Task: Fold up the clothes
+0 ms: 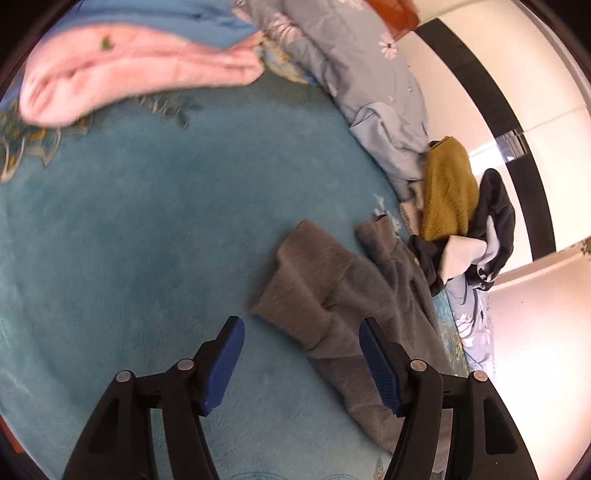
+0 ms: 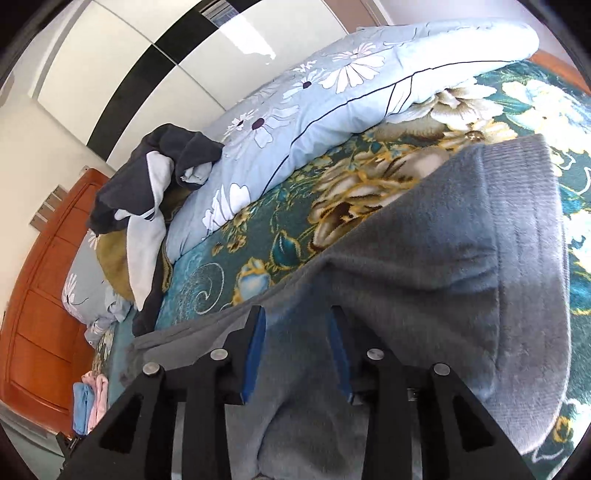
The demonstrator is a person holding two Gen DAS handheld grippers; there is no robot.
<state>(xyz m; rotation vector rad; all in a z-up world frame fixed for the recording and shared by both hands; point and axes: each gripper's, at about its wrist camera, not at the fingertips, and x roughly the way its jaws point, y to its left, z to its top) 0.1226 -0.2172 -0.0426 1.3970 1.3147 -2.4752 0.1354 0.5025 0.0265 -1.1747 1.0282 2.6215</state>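
Left wrist view: my left hand-held gripper (image 1: 301,363) is released, jaws wide apart w/ nothing clamped. It's above the teal bed blanket (image 1: 147,229). The grey garment (image 1: 332,291) lies crumpled on the blanket, partly between the blue pads (image 1: 225,365) but not pinched. Folded pink item (image 1: 129,70) w/ a blue one (image 1: 166,18) on top sits toward the far edge of the bed. Mustard knit (image 1: 447,192) and a dark-and-white garment (image 1: 487,229) are heaped by the bed's right edge, next to the pale-blue floral duvet (image 1: 369,74).

Right wrist view: my right hand-held gripper (image 2: 297,354) is partly spread, pads not pressing anything. The grey garment (image 2: 443,266) is right under and ahead of it, ribbed hem at the far end, spread over the flowered part of the blanket (image 2: 258,236). Duvet (image 2: 332,110) behind, dark-and-white garment (image 2: 147,177) on its left end.
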